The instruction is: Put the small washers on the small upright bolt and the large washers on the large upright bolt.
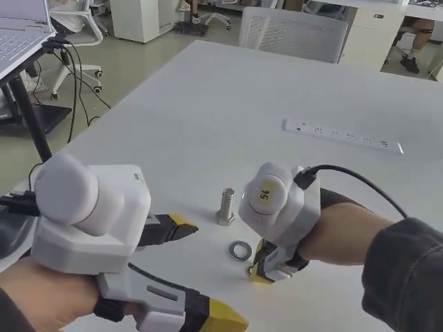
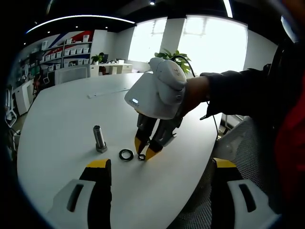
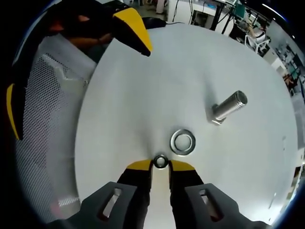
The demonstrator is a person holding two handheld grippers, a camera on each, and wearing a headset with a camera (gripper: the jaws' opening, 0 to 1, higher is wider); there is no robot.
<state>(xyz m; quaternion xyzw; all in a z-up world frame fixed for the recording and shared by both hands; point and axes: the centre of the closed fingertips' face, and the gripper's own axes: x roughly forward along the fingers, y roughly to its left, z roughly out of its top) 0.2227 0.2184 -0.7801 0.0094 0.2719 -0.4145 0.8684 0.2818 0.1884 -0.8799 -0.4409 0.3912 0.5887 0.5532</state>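
Note:
One steel bolt (image 1: pixel 225 206) stands upright on the white table (image 1: pixel 228 117). A large washer (image 1: pixel 240 250) lies flat just in front of it. My right gripper (image 1: pixel 257 273) points down at the table beside that washer. It is shut on a small washer (image 3: pixel 161 161) pinched between its yellow tips, right at the table surface. From the right gripper (image 3: pixel 161 167), the large washer (image 3: pixel 183 141) and the bolt (image 3: pixel 228 107) lie just ahead. My left gripper (image 1: pixel 208 273) hovers open to the left with nothing in it; from it (image 2: pixel 159 164) I see the right gripper (image 2: pixel 147 152), the small washer (image 2: pixel 141 156), the large washer (image 2: pixel 126 154) and the bolt (image 2: pixel 99 138).
A white power strip (image 1: pixel 342 135) lies farther back on the table. A mesh chair (image 1: pixel 294 31) stands at the far edge. A laptop (image 1: pixel 21 28) sits on a stand to the left. The table's near edge is close to both hands.

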